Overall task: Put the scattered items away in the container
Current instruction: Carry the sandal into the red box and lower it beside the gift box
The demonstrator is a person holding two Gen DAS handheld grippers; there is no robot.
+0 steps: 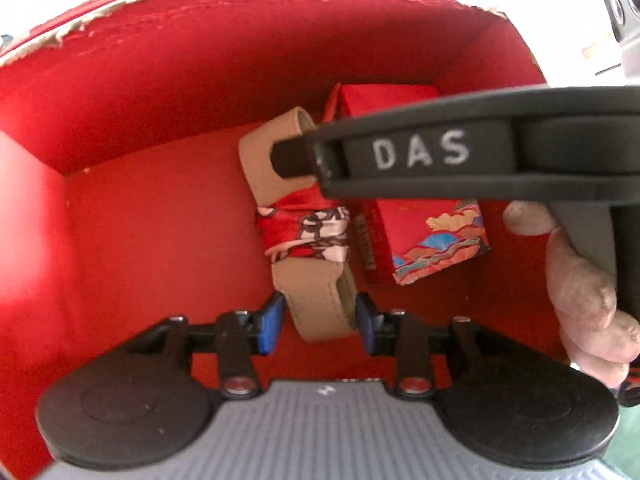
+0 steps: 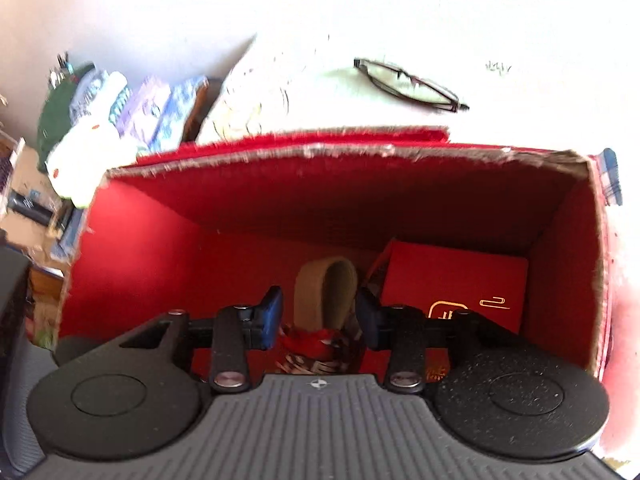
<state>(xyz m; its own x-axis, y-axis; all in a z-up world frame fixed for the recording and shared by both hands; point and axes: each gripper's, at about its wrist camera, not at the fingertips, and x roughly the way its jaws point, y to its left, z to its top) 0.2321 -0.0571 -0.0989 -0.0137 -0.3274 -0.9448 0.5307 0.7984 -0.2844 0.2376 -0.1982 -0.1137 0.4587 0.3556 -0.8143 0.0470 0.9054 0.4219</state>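
Observation:
A red cardboard box (image 1: 140,100) with torn rims is the container. On its floor lies a beige strap (image 1: 320,304) wrapped in a red patterned scarf (image 1: 304,232). My left gripper (image 1: 320,320) is open, its blue pads either side of the strap's near end without squeezing it. A red patterned packet (image 1: 432,236) and a red box (image 1: 384,100) lie beside it. My right gripper (image 2: 318,316) is open over the box (image 2: 140,240), with the strap's loop (image 2: 320,288) between its pads. It crosses the left wrist view as a black body (image 1: 460,148).
Folded glasses (image 2: 408,84) lie on the white table behind the box. A red box with gold print (image 2: 452,280) sits in the container's right corner. Soft toys and packets (image 2: 120,112) stand far left off the table.

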